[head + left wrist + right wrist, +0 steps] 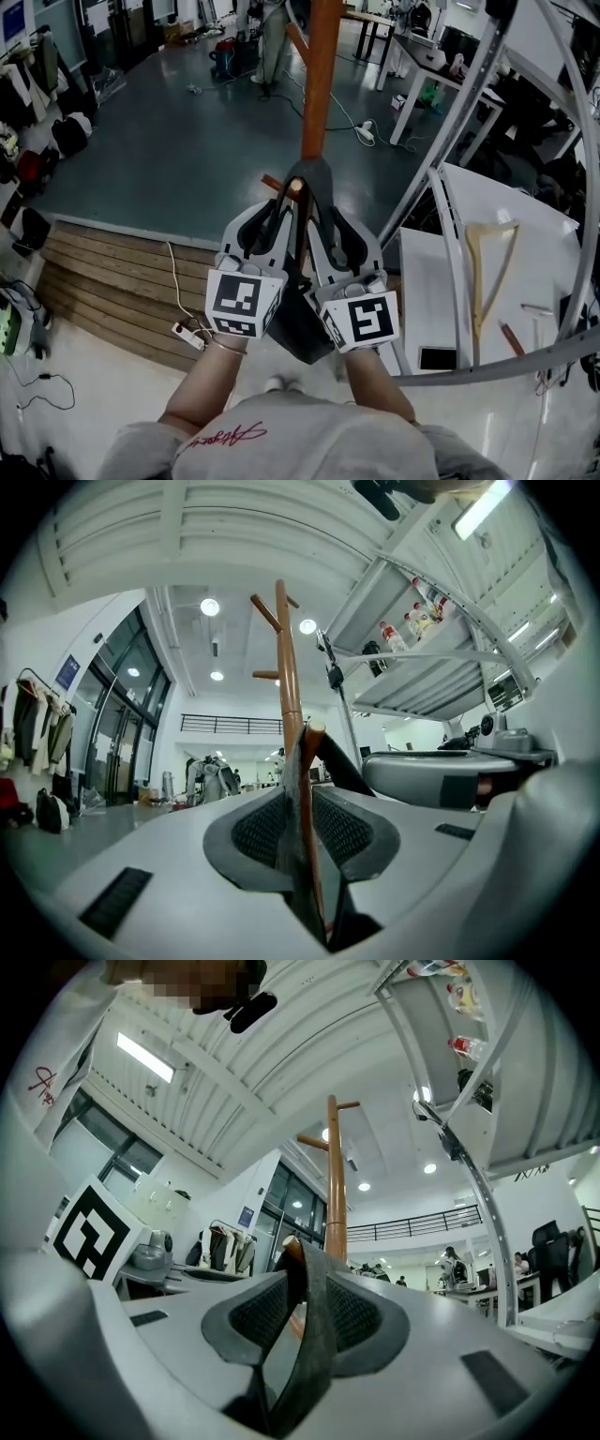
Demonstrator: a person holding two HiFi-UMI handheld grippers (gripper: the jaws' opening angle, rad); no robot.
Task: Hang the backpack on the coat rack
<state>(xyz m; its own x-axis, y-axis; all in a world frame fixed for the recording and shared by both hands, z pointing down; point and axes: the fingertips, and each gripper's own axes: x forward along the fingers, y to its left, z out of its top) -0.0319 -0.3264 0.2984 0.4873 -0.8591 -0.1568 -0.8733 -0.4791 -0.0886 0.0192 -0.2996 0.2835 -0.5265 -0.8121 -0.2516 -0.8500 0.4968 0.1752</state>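
Note:
The orange-brown wooden coat rack pole (321,75) rises straight ahead, with a short peg (293,186) angled toward me. A dark grey backpack strap (316,178) is looped over that peg, and the dark backpack (300,328) hangs below between my hands. My left gripper (272,217) is shut on the strap (298,827), beside the peg tip (315,728). My right gripper (328,220) holds its jaws around the strap (314,1335). A gap shows between the strap and one pad, so this gripper is open. The pole (335,1176) stands just behind.
A white table (534,220) with a wooden hanger (489,272) and a phone (437,357) stands to my right. White metal frame bars (450,122) cross above it. Wooden floor planks (112,281) with a power strip (187,335) lie on my left. Bags (66,131) line the far left wall.

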